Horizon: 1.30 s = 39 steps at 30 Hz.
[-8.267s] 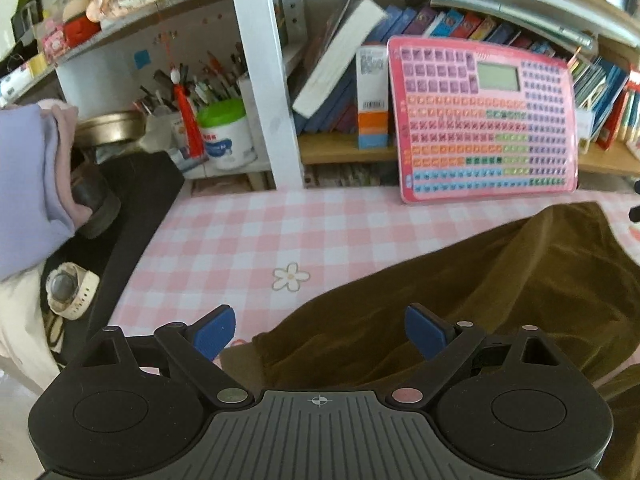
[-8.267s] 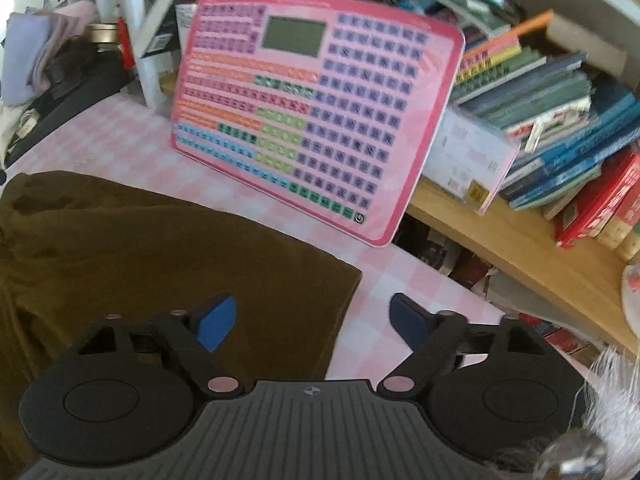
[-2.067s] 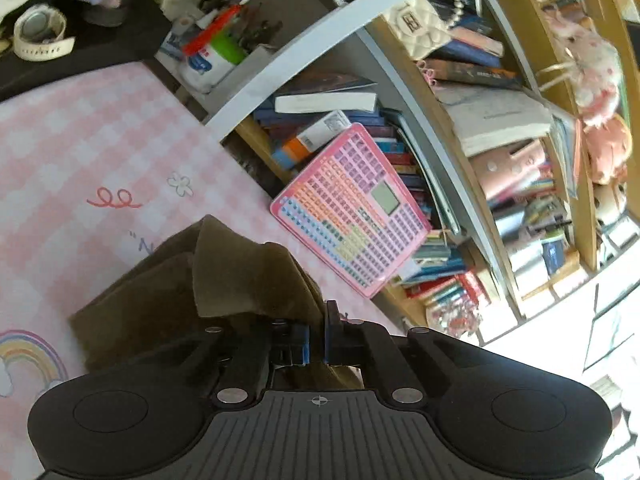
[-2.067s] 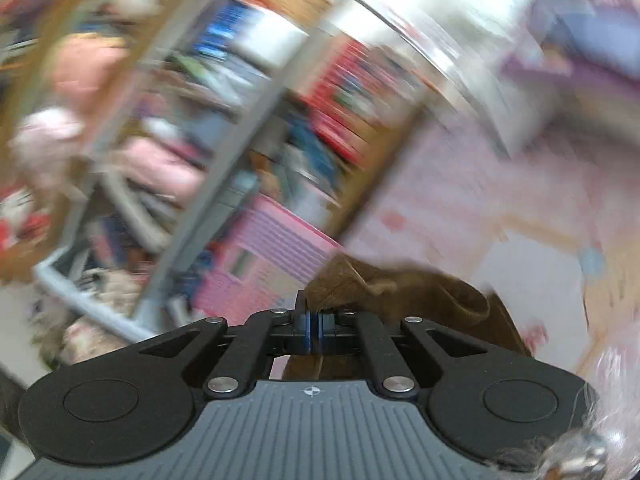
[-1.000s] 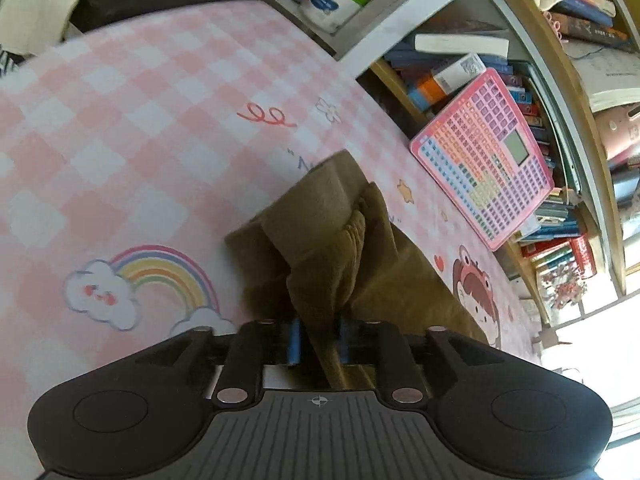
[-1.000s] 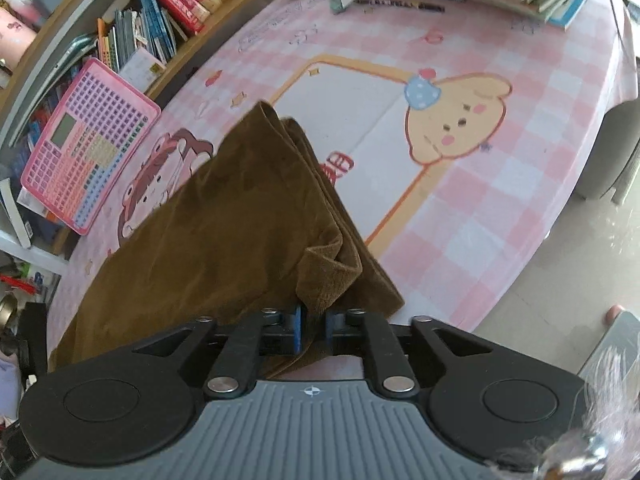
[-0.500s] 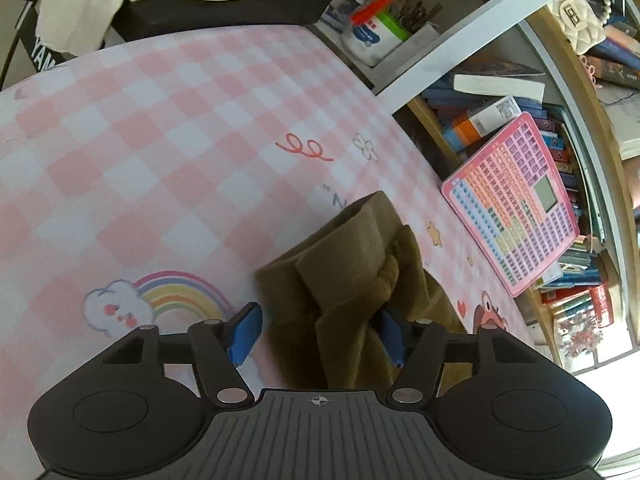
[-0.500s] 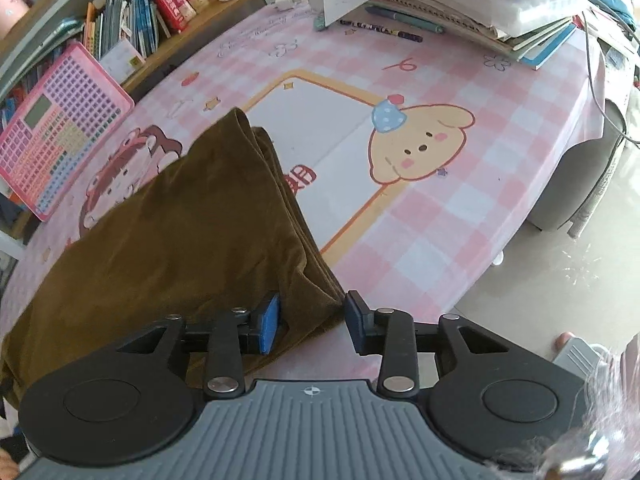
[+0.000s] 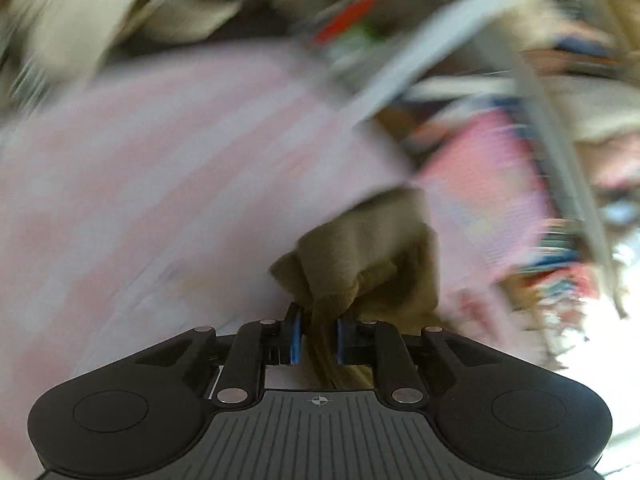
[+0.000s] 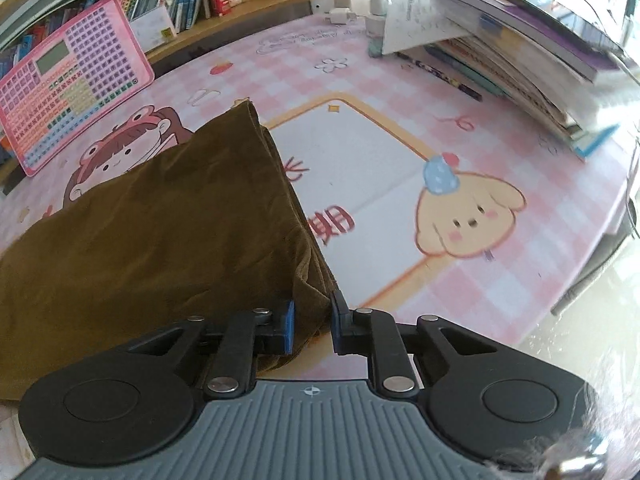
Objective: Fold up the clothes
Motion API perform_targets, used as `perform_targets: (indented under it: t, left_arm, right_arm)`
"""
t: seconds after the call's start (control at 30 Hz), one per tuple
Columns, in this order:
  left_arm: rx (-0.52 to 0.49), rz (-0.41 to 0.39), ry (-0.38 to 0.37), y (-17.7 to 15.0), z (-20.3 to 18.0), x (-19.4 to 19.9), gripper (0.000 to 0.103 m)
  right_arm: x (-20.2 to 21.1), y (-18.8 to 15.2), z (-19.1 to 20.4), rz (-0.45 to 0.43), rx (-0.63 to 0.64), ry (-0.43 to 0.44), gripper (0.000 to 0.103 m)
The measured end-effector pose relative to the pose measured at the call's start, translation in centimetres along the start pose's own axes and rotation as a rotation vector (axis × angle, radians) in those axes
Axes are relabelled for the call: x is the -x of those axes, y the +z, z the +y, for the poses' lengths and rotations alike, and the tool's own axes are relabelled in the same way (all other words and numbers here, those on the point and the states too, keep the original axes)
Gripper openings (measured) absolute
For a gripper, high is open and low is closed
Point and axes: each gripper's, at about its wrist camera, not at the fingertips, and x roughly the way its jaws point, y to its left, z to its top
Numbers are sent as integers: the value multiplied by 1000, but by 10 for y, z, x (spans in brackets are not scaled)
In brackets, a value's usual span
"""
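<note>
pink keypad toy (image 10: pixel 68 92) — book stack (image 10: pixel 520 52) nearby

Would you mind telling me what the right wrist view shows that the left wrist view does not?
Only the right wrist view shows the right gripper closing on the garment's near corner, the puppy print and the stacked books. Only the blurred left wrist view shows the left gripper closing on a bunched fold. Both show the brown garment and pink checked tablecloth.
</note>
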Motion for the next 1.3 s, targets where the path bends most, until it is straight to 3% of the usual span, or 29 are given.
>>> perform_targets:
  t: [0.07, 0.4, 0.57, 0.8, 0.83, 0.87, 0.93, 0.97, 1.1, 1.3]
  left_arm:
    - [50, 4, -1, -9, 19, -3, 15]
    - [63, -6, 27, -12, 9, -8, 16]
    - [75, -17, 41, -8, 0, -16, 17]
    - [56, -79, 157, -18, -21, -16, 22]
    - [45, -88, 184, -19, -26, -14, 26]
    - [33, -97, 211, -20, -30, -13, 37]
    - [3, -125, 287, -25, -42, -5, 55]
    - [-16, -148, 311, -29, -49, 1, 61]
    - [-99, -202, 358, -53, -79, 25, 71]
    - [-195, -207, 382, -105, -131, 37, 84]
  right_arm:
    - [-2, 1, 5, -1, 38, -4, 16]
    - [-23, 23, 13, -32, 136, -6, 16]
    - [-35, 43, 9, -27, 144, 39, 16]
    - [-44, 60, 1, 19, 211, 139, 17]
    - [-43, 60, -1, 32, 218, 152, 20]
    - [-42, 59, -2, 45, 228, 165, 22]
    - [-37, 58, -6, 74, 246, 191, 45]
    - [-35, 56, -8, 85, 254, 206, 46]
    - [-22, 51, -22, 73, 311, 255, 49]
    - [-7, 56, -30, -8, 424, 288, 60]
